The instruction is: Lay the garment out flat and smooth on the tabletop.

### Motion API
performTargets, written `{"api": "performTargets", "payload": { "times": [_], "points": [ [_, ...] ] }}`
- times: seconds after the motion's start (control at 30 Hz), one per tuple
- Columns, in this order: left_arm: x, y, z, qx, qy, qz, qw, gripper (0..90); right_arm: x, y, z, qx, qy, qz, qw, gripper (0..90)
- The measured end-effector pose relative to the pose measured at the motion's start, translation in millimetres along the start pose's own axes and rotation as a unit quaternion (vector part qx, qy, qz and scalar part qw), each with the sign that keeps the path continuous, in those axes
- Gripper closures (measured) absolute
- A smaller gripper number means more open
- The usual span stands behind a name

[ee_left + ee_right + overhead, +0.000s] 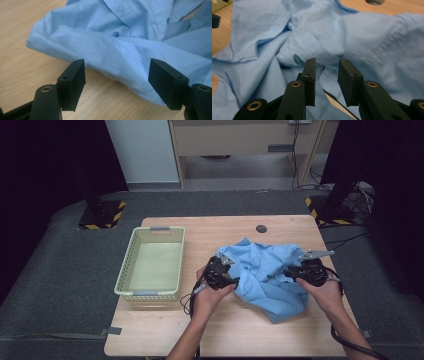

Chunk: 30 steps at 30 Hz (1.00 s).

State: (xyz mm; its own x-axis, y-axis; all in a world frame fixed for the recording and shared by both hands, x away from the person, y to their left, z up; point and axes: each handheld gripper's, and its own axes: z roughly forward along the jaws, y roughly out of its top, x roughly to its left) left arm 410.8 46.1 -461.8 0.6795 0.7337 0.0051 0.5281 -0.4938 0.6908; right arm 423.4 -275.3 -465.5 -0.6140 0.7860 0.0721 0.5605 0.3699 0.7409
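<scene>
From the high view, a crumpled light-blue shirt (267,272) lay on the right half of the wooden desk (165,330), well apart from the pale green basket (150,265) standing at the desk's left side. A dark round hole (261,228) marked the desk beyond the shirt. The left claw (220,272) sat at the shirt's left edge and the right claw (302,272) at its right edge, each held in a hand, with cables trailing toward the near edge.

In the left gripper view, the left claw (117,82) stood wide open, its two black jaws low over the desk (22,62). A rounded fold at the shirt's (112,42) near edge lay between and just beyond them, and neither pad pressed on the cloth. A button showed higher up on the shirt.

In the right gripper view, the right claw (326,80) was narrowed to a small gap, its jaws poised over rumpled folds of the shirt (362,42). Cloth lay beneath and behind the gap, yet the pads did not appear to pinch it. The picture was blurred on the right.
</scene>
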Motion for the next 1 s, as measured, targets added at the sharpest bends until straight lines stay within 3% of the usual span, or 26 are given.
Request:
{"api": "performTargets", "payload": {
  "times": [0.3,0.67,1.0],
  "points": [
    [-17.9,-27.3,0.9,-0.013,-0.02,-0.005,0.9997,29.5,-23.4,-34.5,-10.4,0.009,-0.019,0.039,0.999,54.2],
    [-38.1,-41.8,7.0,-0.018,-0.038,-0.003,0.9991,26.4,-17.7,-64.5,-6.3,0.035,-0.008,0.047,0.9982,40.7],
    [-45.6,-50.5,10.3,-0.014,-0.044,-0.005,0.9989,25.4,-7.6,-73.3,-7.8,0.05,0.018,0.035,0.998,67.0]
  ]
}}
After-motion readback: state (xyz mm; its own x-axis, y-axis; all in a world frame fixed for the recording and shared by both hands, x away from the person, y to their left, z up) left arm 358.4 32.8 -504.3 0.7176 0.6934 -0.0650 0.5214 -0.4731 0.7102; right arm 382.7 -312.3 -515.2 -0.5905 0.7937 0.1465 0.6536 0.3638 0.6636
